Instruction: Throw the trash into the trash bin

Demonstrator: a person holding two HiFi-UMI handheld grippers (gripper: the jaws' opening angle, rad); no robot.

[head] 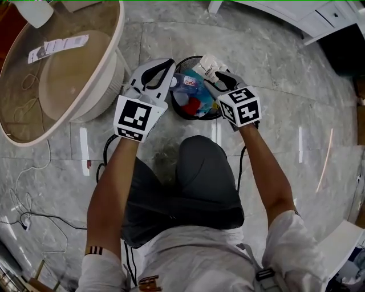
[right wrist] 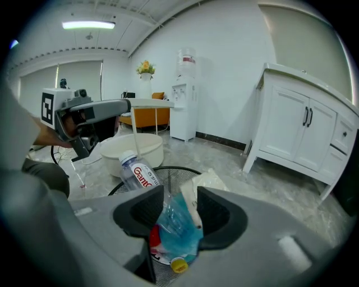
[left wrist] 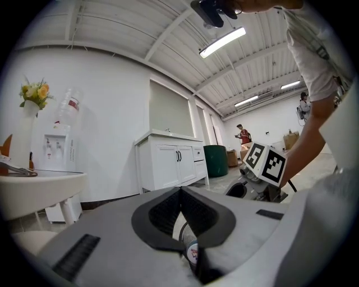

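A black mesh trash bin [head: 193, 117] stands on the marble floor in front of my knees, and both grippers hang over it. The left gripper [head: 170, 72] [left wrist: 180, 193] is over the bin's left rim with its pads meeting at the tips and nothing between them. It also shows in the right gripper view [right wrist: 124, 105]. A clear labelled bottle [head: 185, 84] [right wrist: 137, 172] stands in the bin just beside it. The right gripper [head: 215, 80] [right wrist: 176, 204] points down into the bin, open. A white packet [head: 208, 65] [right wrist: 210, 180] lies at its tips on the pile, above crumpled blue plastic [right wrist: 176, 224].
A round beige table [head: 85, 74] with a paper slip [head: 57, 47] stands close to the bin's left. White cabinets [head: 319, 17] [right wrist: 303, 134] are at the far right. Cables [head: 23, 211] trail on the floor at left. A water dispenser [right wrist: 184, 109] stands against the far wall.
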